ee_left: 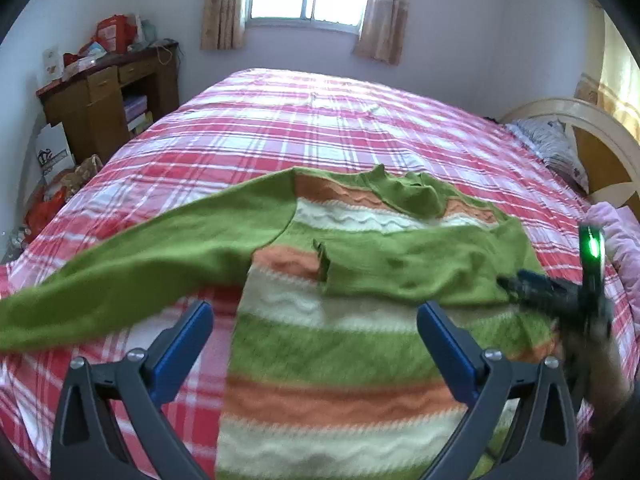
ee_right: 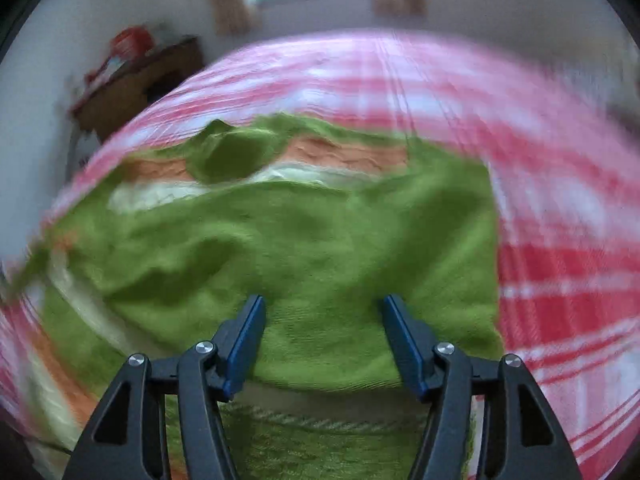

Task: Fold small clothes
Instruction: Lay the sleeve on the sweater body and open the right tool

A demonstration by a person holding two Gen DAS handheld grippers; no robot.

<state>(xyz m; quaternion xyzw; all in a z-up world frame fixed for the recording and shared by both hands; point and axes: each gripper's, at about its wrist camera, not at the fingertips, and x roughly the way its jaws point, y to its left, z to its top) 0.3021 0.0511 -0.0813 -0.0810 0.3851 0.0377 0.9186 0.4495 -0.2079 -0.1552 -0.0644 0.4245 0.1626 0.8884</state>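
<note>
A small sweater point(ee_left: 332, 344) with green, orange and white stripes lies flat on the plaid bed. Its right green sleeve point(ee_left: 408, 268) is folded across the chest. Its left green sleeve point(ee_left: 132, 264) stretches out to the left. My left gripper point(ee_left: 316, 320) is open and empty, hovering above the sweater's lower body. My right gripper point(ee_right: 322, 320) is open over the folded sleeve point(ee_right: 304, 248), with nothing between its fingers. It also shows in the left wrist view point(ee_left: 528, 284) at the sweater's right edge. The right wrist view is blurred.
The bed point(ee_left: 320, 120) has a red, pink and white plaid sheet. A pillow point(ee_left: 552, 144) and headboard point(ee_left: 600, 148) are at the right, with pink bedding point(ee_left: 620, 240) beside them. A cluttered wooden desk point(ee_left: 112, 92) stands at the left wall. Bags point(ee_left: 52, 200) lie on the floor.
</note>
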